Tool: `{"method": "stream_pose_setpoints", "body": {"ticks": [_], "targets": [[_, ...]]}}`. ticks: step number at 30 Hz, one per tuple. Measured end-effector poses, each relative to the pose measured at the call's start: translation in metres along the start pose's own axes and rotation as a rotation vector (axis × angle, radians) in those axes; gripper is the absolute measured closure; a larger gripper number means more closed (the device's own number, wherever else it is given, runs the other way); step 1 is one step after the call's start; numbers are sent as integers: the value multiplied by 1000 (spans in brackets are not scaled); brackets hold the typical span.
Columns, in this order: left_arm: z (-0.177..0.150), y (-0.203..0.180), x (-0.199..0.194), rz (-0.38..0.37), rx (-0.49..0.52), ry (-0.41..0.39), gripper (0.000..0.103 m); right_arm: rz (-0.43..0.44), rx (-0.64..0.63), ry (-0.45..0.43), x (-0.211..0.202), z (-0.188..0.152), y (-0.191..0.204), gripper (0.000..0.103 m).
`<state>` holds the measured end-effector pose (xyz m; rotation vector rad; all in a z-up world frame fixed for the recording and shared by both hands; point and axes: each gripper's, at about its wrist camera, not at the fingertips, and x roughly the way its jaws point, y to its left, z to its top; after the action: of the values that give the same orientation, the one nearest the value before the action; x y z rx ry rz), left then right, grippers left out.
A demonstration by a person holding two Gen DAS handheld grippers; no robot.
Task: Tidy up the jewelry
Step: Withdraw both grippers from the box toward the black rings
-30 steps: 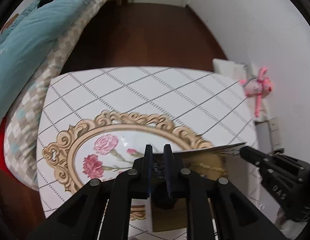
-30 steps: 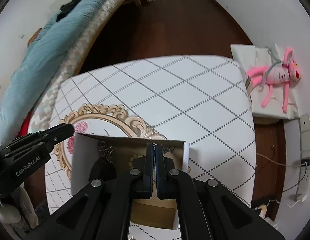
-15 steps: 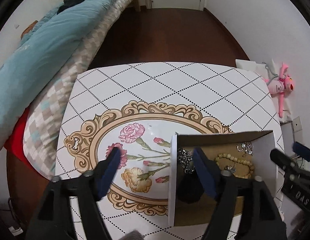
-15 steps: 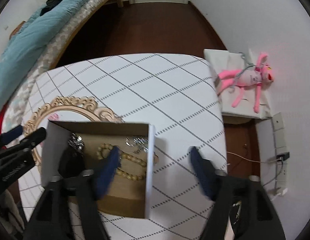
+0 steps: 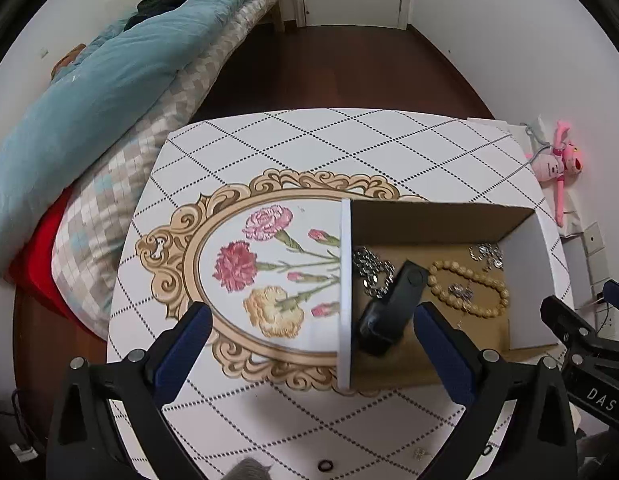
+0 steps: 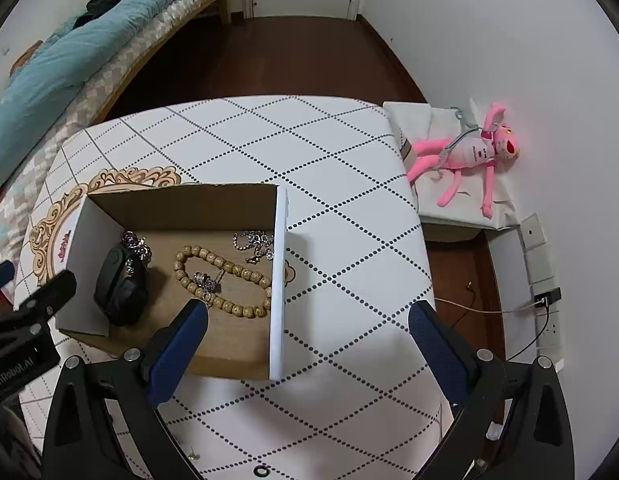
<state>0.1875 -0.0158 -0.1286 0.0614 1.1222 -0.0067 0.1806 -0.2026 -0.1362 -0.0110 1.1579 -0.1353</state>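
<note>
An open cardboard box (image 5: 441,220) (image 6: 181,200) stands on the patterned table. Inside lie a wooden bead bracelet (image 5: 469,292) (image 6: 221,276), silver chains (image 5: 369,268) (image 6: 253,242), a small silver piece (image 6: 207,282) and a black band (image 5: 393,308) (image 6: 119,284). My left gripper (image 5: 309,332) is open and empty above the box's left wall. My right gripper (image 6: 307,328) is open and empty above the box's right wall. Each gripper shows at the edge of the other's view.
The table (image 5: 309,152) has a white cloth with a flower oval. A small black ring (image 5: 324,466) (image 6: 261,471) lies near its front edge. A bed (image 5: 109,80) is at the left. A pink plush toy (image 6: 469,152) lies on a white bag at the right.
Both grippers have opened from shut and pulled back and up from the box. The jewelry now lies in the box in full view.
</note>
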Motion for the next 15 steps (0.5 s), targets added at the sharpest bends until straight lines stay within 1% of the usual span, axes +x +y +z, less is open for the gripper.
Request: {"method": "stream_pose_setpoints", "body": {"ticks": [5, 11, 15], "targets": [[-11, -1, -20, -3, -11, -39, 0, -9, 11, -48, -21, -10, -3, 1], [-25, 0, -57, 23, -24, -125, 0, -19, 22, -107, -52, -26, -8, 0], [-33, 0, -82, 20, -24, -177, 0, -25, 32, -160, -77, -36, -13, 0]]}}
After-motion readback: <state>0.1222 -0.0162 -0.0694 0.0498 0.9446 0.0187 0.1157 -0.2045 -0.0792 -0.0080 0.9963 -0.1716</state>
